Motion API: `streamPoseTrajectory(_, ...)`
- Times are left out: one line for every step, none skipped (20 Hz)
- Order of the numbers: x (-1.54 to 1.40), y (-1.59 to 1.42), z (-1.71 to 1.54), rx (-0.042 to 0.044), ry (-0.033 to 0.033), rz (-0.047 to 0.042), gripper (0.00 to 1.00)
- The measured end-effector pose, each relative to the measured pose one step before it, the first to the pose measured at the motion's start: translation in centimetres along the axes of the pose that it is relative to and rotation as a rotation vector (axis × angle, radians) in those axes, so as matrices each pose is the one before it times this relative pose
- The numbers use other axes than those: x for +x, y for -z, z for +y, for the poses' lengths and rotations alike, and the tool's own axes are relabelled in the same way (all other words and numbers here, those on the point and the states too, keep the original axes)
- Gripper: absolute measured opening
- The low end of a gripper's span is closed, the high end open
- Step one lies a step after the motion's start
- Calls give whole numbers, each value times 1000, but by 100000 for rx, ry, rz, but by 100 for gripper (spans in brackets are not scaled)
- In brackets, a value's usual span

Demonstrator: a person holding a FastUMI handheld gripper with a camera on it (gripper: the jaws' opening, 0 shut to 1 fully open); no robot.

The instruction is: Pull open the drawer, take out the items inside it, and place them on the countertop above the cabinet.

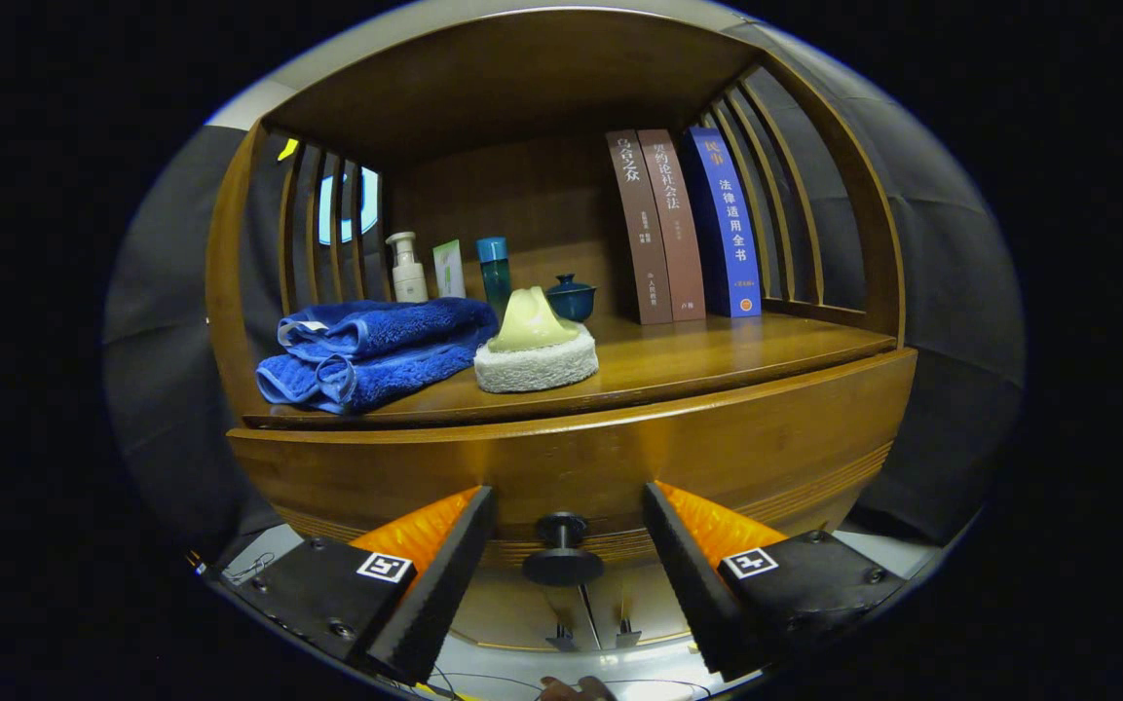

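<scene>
A wooden cabinet's curved drawer front point(766, 438) fills the space just ahead of my fingers and looks closed; its contents are hidden. A dark round knob point(562, 553) sticks out of the drawer's lower middle. My gripper point(569, 492) is open, one finger on each side of the knob with a gap to it on both sides. The countertop point(717, 360) lies above the drawer, inside a wooden shelf frame.
On the countertop lie a folded blue towel point(376, 350) and a white scrub pad with a pale green handle point(535, 349). Behind them stand small bottles point(408, 268), a blue lidded pot point(572, 297) and three books point(683, 226). A hand point(576, 689) shows below the fingers.
</scene>
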State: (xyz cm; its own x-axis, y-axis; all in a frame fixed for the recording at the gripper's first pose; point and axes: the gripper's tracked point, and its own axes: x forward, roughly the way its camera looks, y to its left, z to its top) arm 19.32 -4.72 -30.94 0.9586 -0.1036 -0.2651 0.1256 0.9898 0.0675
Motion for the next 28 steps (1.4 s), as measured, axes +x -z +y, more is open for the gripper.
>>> streamPoseTrajectory(131, -82, 53, -121, 24, 127, 100)
streamPoseTrajectory(136, -37, -2, -127, 3, 159, 100)
streamPoseTrajectory(147, 22, -44, -338, 355, 111, 100)
streamPoseTrajectory(64, -70, -81, -426, 233, -189, 100)
streamPoseTrajectory(75, 183, -79, -594, 297, 73, 99)
streamPoseTrajectory(-31, 19, -4, -341, 116, 61, 99)
streamPoseTrajectory(35, 45, -4, 185, 16, 185, 100)
streamPoseTrajectory(4, -28, 3, 334, 11, 100, 100)
streamPoseTrajectory(-40, 25, -43, 543, 77, 598, 100)
streamPoseTrajectory(32, 28, -7, 808, -58, 1167, 99)
streamPoseTrajectory(-71, 111, -40, 1285, -162, 1437, 100)
streamPoseTrajectory(-136, 129, -130, 1328, 1, 1644, 100)
streamPoseTrajectory(-324, 26, -325, 1131, 414, 686, 100)
streamPoseTrajectory(-545, -104, -261, 715, 381, -428, 99)
streamPoseTrajectory(-770, -269, -385, -36, 926, -864, 100)
streamPoseTrajectory(-894, -390, -209, -790, 405, -1248, 100)
streamPoseTrajectory(-1163, -422, -5, -1430, -28, -826, 100)
streamPoseTrajectory(-1248, -426, 42, -1906, -283, -259, 100)
streamPoseTrajectory(-1521, -539, 13, -1394, -573, 258, 100)
streamPoseTrajectory(-1641, -913, 129, -431, -1001, -713, 100)
streamPoseTrajectory(-1671, -1246, 252, 415, -1392, -1223, 99)
streamPoseTrajectory(-1739, -1328, 350, 940, -1739, -1679, 100)
streamPoseTrajectory(-1953, -1790, 406, 847, -1448, -1609, 99)
streamPoseTrajectory(-1557, -1233, 226, 439, -479, -306, 99)
streamPoseTrajectory(-1370, -1203, 179, 464, -566, -361, 99)
streamPoseTrajectory(-1175, -1411, 475, 286, -1226, -260, 99)
streamPoseTrajectory(-1203, -1577, 614, -142, -1166, -775, 99)
streamPoseTrajectory(-942, -1727, 452, -715, -1013, -1623, 99)
